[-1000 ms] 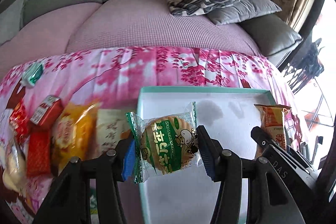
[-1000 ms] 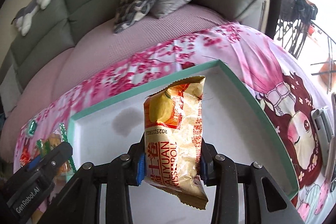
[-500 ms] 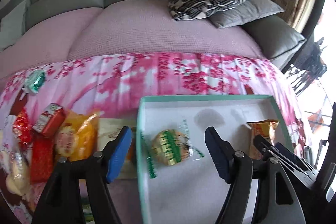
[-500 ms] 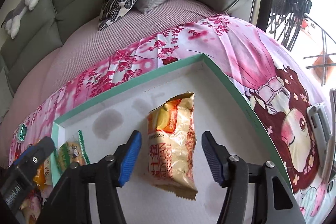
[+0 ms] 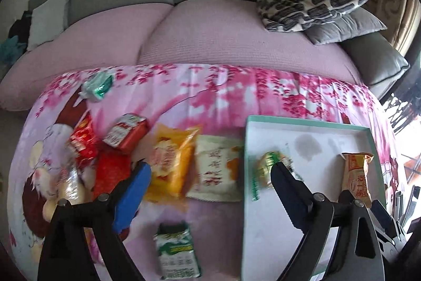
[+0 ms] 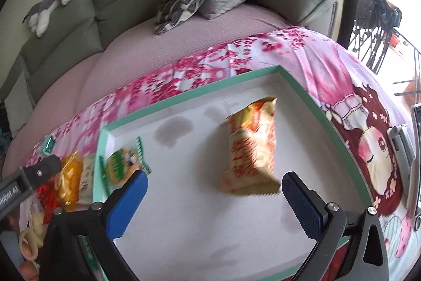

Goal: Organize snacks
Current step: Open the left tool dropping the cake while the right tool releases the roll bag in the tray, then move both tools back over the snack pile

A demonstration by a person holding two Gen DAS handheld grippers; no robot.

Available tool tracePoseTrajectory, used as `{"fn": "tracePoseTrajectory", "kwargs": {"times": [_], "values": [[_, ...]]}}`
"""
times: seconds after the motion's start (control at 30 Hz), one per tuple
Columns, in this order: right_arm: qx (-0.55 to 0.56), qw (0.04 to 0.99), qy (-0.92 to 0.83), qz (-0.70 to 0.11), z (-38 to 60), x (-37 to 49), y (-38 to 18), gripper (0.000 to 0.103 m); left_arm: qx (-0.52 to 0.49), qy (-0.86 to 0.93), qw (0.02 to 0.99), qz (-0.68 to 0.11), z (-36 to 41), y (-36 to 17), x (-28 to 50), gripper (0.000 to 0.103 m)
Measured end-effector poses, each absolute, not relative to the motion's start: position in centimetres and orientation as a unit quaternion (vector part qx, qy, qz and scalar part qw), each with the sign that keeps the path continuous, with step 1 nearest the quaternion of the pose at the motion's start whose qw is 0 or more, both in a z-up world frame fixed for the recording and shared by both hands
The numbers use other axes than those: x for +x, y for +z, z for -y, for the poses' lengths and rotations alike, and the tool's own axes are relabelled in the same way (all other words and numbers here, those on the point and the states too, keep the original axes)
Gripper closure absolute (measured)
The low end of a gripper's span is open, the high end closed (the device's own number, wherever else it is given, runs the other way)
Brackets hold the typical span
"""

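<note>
Both grippers hang spread and empty, left gripper (image 5: pixel 210 175) over the loose snacks on the surface, right gripper (image 6: pixel 214 191) over the tray (image 6: pixel 184 96), so best center on the orange packet (image 5: pixel 171 165) before squeezing gently.

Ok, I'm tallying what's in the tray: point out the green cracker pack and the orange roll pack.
green cracker pack (image 6: pixel 121 167), right wrist view, middle of the wrapper.
orange roll pack (image 6: pixel 251 149), right wrist view, centre of the front.
</note>
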State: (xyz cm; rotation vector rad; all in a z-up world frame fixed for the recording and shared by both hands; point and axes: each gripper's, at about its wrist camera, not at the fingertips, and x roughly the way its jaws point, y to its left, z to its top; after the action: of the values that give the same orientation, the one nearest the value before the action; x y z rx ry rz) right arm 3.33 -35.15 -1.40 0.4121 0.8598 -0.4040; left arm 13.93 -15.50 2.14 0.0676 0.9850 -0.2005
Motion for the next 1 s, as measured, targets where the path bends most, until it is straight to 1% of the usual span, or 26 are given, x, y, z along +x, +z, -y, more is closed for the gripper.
{"fn": "tracePoseTrajectory", "kwargs": {"times": [0.2, 0.43, 0.63, 1.0], "values": [[0.198, 0.875, -0.172, -0.407, 32.7, 2.7, -0.9, 0.000, 0.023, -0.075, 0.879, -0.470, 11.9, 1.9, 11.9, 0.010], [0.177, 0.890, -0.156, -0.390, 29.5, 1.4, 0.3, 0.000, -0.022, -0.022, 0.880, -0.473, 5.1, 1.4, 9.7, 0.010], [0.187, 0.881, -0.114, -0.420, 26.5, 1.2, -0.7, 0.000, -0.039, 0.014, 0.868, -0.495, 0.7, 0.3, 8.6, 0.010], [0.130, 0.869, -0.038, -0.476, 17.4, 3.6, -1.8, 0.000, -0.085, 0.038, 0.849, -0.521, -4.8, -0.9, 8.7, 0.010]]}}
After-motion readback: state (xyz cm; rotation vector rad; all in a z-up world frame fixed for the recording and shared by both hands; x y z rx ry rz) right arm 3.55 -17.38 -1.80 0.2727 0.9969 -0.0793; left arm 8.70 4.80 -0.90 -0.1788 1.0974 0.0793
